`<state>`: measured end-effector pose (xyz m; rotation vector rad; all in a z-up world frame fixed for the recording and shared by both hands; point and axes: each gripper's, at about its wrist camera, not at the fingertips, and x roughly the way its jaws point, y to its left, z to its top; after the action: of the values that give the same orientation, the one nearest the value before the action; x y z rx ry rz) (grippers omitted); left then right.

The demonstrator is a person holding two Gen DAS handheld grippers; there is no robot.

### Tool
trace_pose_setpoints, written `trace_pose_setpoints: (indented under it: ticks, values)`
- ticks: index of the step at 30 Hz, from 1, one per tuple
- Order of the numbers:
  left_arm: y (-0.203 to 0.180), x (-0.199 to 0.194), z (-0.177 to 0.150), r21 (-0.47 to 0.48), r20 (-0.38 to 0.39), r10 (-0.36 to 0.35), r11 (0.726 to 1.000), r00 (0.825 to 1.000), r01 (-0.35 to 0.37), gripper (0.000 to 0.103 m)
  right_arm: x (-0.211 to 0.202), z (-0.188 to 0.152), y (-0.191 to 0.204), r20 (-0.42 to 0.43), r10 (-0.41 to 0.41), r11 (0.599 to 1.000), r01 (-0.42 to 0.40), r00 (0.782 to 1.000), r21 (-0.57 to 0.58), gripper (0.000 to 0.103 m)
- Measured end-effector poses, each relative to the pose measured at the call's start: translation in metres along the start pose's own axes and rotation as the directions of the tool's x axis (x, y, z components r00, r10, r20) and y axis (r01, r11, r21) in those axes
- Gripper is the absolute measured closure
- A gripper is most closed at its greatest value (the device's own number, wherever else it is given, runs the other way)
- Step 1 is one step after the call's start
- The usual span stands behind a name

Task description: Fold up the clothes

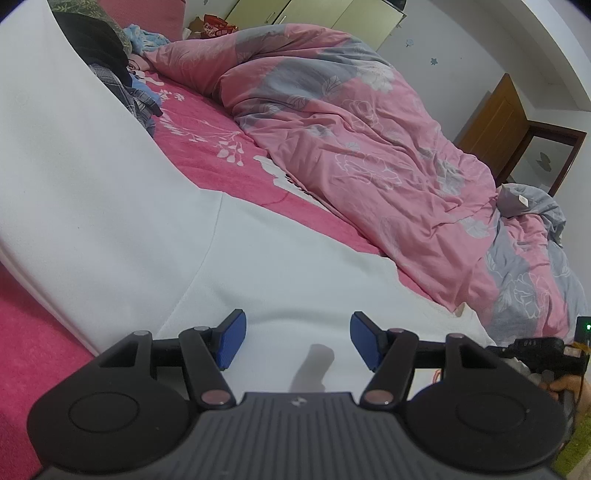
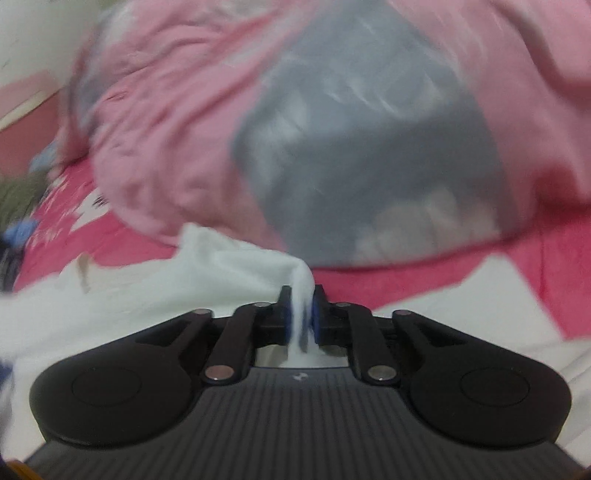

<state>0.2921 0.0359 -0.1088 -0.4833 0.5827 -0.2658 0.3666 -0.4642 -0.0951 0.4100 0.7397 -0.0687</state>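
A white garment [image 1: 155, 236] lies spread flat over the pink bedsheet [image 1: 207, 147]. My left gripper [image 1: 297, 338] hovers just above it, open, with its blue pads [image 1: 232, 338] wide apart and only flat white cloth beneath them. In the right wrist view, which is blurred, my right gripper [image 2: 302, 314] is shut on a pinched ridge of the same white garment [image 2: 236, 269]. The fold rises between the pads and drapes off to the left. The right gripper's black body [image 1: 535, 354] and a hand on it show at the left view's right edge.
A bulky pink and grey floral duvet [image 1: 351, 133] is heaped along the bed behind the garment, close to my right gripper [image 2: 362, 140]. Dark clothes [image 1: 110, 62] pile up at the far left. A wooden door [image 1: 495, 125] and pale cabinets [image 1: 317, 14] stand beyond.
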Motion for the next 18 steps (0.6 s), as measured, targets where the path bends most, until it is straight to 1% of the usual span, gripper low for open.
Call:
trace_pose_setpoints:
  ticks: [2,5,6,9,10,11,13,14,15,17,18]
  values:
    - [0.000,0.001,0.000,-0.001,0.000,-0.001,1.000,1.000,0.001,0.039,-0.010,0.002,-0.014,0.040,0.022,0.992,-0.027,0.999,0.124,0.089]
    - [0.000,0.001,0.000,-0.001,0.000,0.000,1.000,1.000,0.000,0.039,-0.032,0.005,-0.033,0.119,0.036,0.958,-0.068,0.992,0.280,0.084]
    - [0.000,0.001,0.001,0.000,-0.001,0.000,1.000,1.000,0.000,0.039,-0.043,0.005,-0.035,0.133,0.045,0.954,-0.082,0.990,0.290,0.083]
    - [0.000,0.000,0.001,0.001,-0.001,0.000,1.000,1.000,0.000,0.039,-0.090,-0.001,-0.026,0.129,0.098,0.976,-0.121,0.987,0.182,0.080]
    - [0.000,0.000,0.001,0.001,-0.001,0.000,1.000,1.000,0.000,0.039,-0.104,-0.004,-0.020,0.118,0.120,0.982,-0.135,0.986,0.132,0.075]
    - [0.000,0.000,0.001,0.001,-0.001,-0.001,1.000,1.000,0.001,0.039,-0.116,-0.011,-0.009,0.094,0.140,0.988,-0.145,0.986,0.058,0.065]
    - [0.000,0.000,0.001,0.001,0.000,-0.001,1.000,1.000,0.001,0.039,-0.137,-0.030,0.017,0.041,0.154,0.982,-0.148,0.987,-0.119,0.051]
    - [0.000,0.000,0.001,-0.001,0.001,-0.003,1.000,1.000,0.003,0.039,-0.144,-0.042,0.029,0.020,0.147,0.966,-0.139,0.989,-0.217,0.048]
    - [0.001,-0.001,0.001,-0.004,0.003,-0.007,1.000,1.000,0.007,0.039,-0.147,-0.055,0.043,-0.003,0.132,0.937,-0.125,0.991,-0.325,0.047]
    - [0.003,-0.001,0.001,-0.012,0.008,-0.016,1.000,1.000,0.016,0.039,-0.145,-0.086,0.073,-0.043,0.084,0.835,-0.094,0.996,-0.542,0.046]
    - [0.005,-0.002,0.001,-0.018,0.010,-0.023,1.000,1.000,0.023,0.039,-0.139,-0.098,0.083,-0.051,0.065,0.787,-0.082,0.997,-0.612,0.046]
